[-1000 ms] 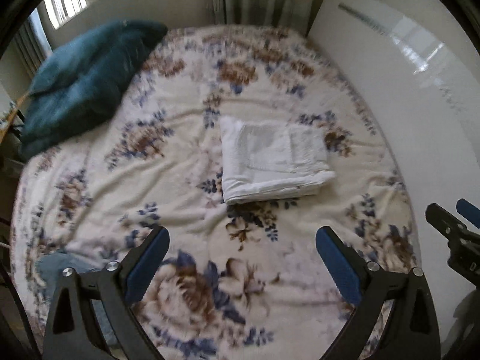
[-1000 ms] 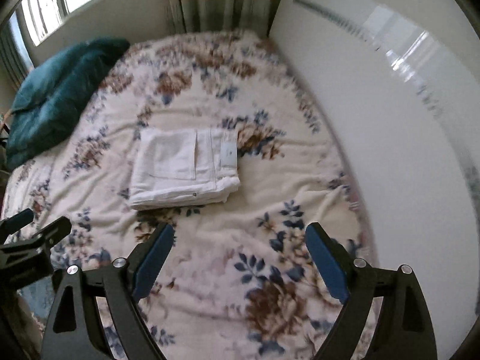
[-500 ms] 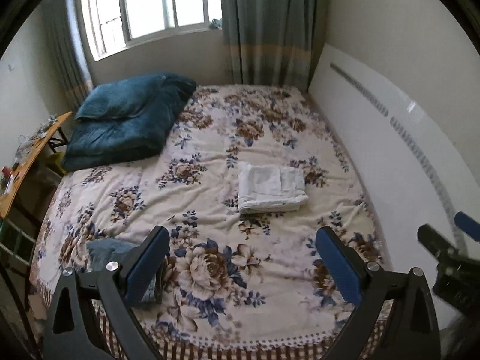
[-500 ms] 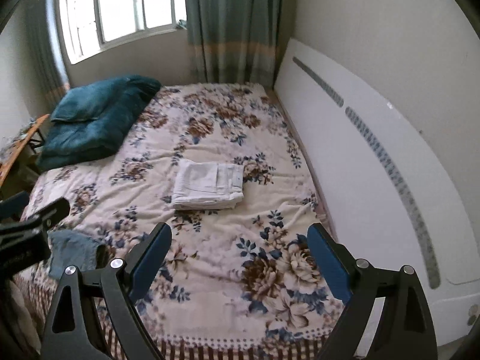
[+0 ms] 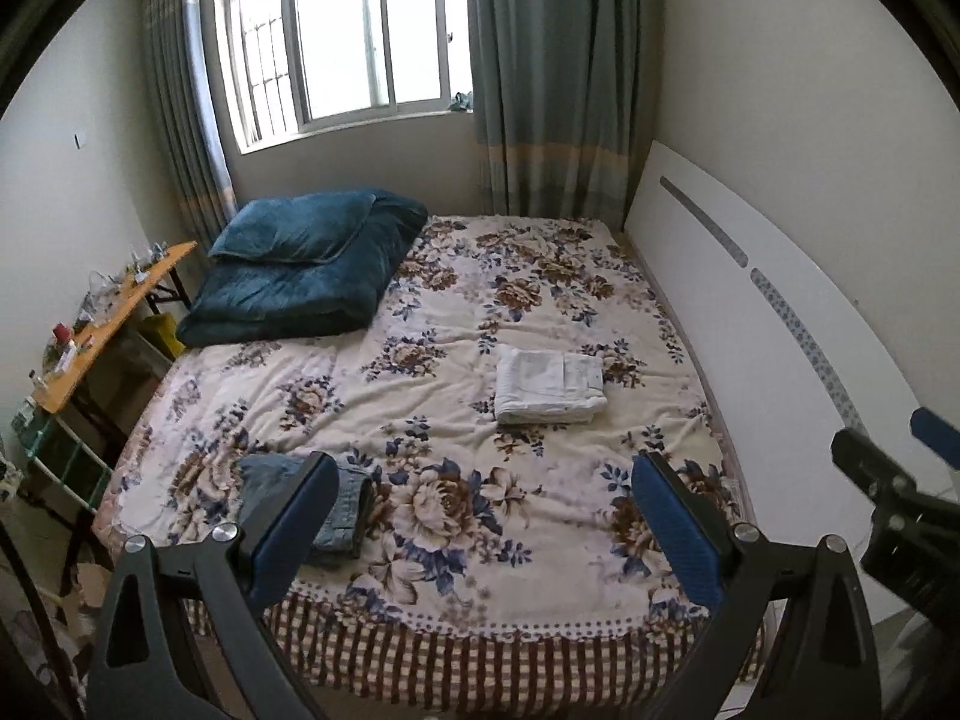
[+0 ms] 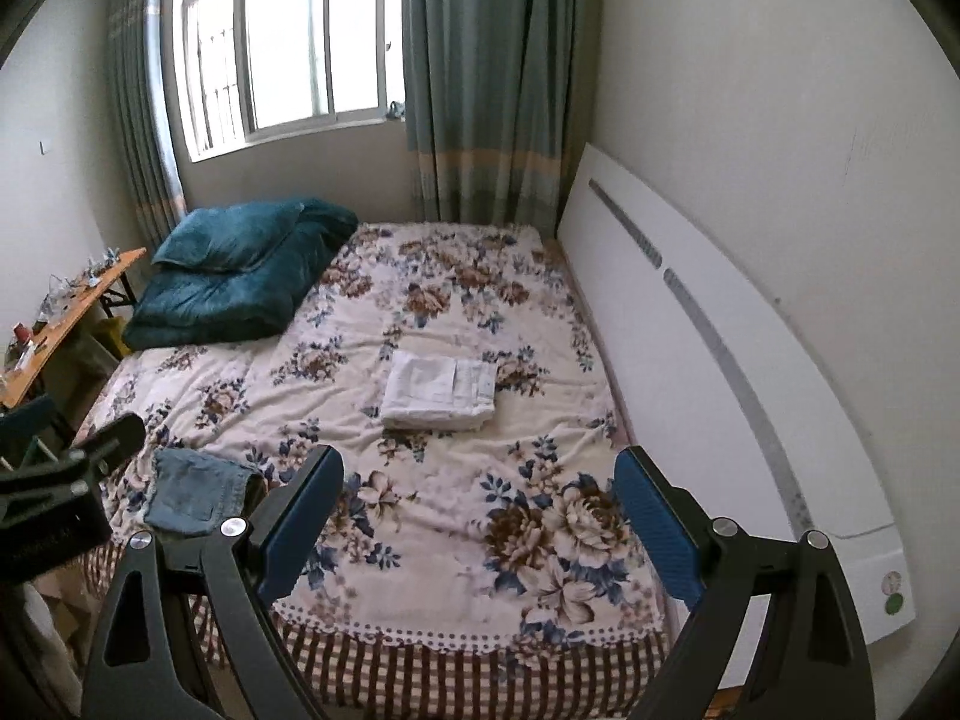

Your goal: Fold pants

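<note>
Small bedroom w/ a bed (image 5: 420, 420) under a flowery blanket, window (image 5: 342, 42) and curtains (image 5: 540, 78) behind it, white headboard (image 5: 780, 324) along its right side. Folded white pants (image 5: 549, 384) lie mid-bed, toward the headboard. Teal duvet (image 5: 300, 270) sits at the bed's far left corner, jeans (image 6: 192, 492) at the near left edge, wooden desk (image 5: 114, 318) left of the bed. Only the right cam shows stickers on the headboard's near end; can't read them. Left gripper (image 5: 480, 516) and right gripper (image 6: 477, 516) are both spread wide, holding nothing, off the bed's near edge.
</note>
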The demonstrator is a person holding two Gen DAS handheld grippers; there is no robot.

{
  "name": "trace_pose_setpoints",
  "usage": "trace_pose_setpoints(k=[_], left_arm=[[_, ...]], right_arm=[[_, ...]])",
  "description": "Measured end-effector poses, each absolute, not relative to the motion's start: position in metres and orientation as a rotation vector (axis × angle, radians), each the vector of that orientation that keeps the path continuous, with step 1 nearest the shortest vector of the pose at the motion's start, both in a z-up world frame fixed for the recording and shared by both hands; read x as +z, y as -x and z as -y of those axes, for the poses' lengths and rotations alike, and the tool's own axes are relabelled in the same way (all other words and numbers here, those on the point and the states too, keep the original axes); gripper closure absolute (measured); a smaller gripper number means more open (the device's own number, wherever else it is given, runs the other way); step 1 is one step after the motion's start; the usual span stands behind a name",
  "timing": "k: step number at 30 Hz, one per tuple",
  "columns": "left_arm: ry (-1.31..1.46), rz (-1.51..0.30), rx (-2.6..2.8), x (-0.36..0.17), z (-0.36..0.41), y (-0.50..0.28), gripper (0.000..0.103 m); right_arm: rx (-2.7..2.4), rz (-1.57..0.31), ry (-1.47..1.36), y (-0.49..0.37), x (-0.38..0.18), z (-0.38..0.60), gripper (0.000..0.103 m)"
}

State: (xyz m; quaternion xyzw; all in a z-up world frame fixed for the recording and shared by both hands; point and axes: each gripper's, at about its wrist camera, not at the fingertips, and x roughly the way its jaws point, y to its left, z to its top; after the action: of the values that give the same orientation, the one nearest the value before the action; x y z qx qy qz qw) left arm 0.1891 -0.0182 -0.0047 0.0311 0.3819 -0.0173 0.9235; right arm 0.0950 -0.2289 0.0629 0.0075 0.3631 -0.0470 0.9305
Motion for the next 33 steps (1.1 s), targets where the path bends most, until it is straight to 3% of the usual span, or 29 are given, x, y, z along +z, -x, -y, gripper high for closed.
trace_pose_setpoints(k=[14, 33], left_arm=[[-0.059, -0.79, -0.038, 0.01, 0.009, -0.159, 0.003], [-0.089, -0.894, -0.029, -0.012, 0.027, -0.241, 0.0]], right_arm=[[-0.079, -0.73, -0.035, -0.044, 0.105, 0.206, 0.005], [-0.11, -0.83, -0.057, -0.15, 0.075, 0.239, 0.002]])
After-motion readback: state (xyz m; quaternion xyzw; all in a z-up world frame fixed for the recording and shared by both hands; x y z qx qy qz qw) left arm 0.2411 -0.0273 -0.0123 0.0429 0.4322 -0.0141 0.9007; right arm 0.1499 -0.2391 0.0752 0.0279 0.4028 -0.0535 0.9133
